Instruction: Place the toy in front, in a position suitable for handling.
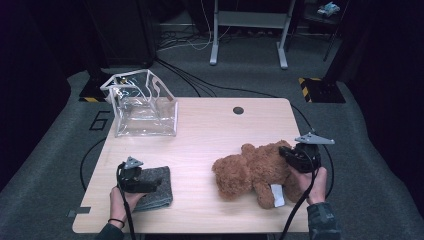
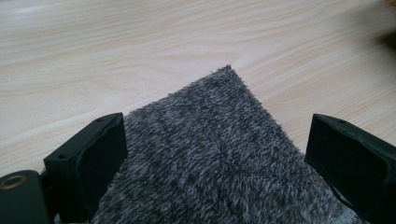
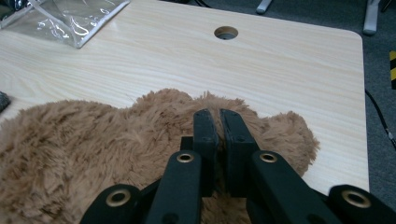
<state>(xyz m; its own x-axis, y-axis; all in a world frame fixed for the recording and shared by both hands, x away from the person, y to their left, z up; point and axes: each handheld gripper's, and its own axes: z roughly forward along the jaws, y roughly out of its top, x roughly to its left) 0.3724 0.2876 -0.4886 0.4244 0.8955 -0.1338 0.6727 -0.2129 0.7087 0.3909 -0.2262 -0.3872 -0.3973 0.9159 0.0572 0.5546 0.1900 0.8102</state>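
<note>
One teddy bear [image 3: 93, 149] between right tongs [image 3: 217, 116].

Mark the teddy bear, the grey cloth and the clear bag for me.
teddy bear [image 1: 250, 172]: high view, on its brown plush body.
grey cloth [image 2: 219, 158]: left gripper view, middle of the fuzzy surface.
clear bag [image 1: 145, 117]: high view, on its transparent front wall.

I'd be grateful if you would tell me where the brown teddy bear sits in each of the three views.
High view: teddy bear lies right of centre, near the front edge.
Left gripper view: a blurred brown bit at the top right corner may be it.
Right gripper view: it spans the lower half.
Shared landmark: the round table hole.
</note>
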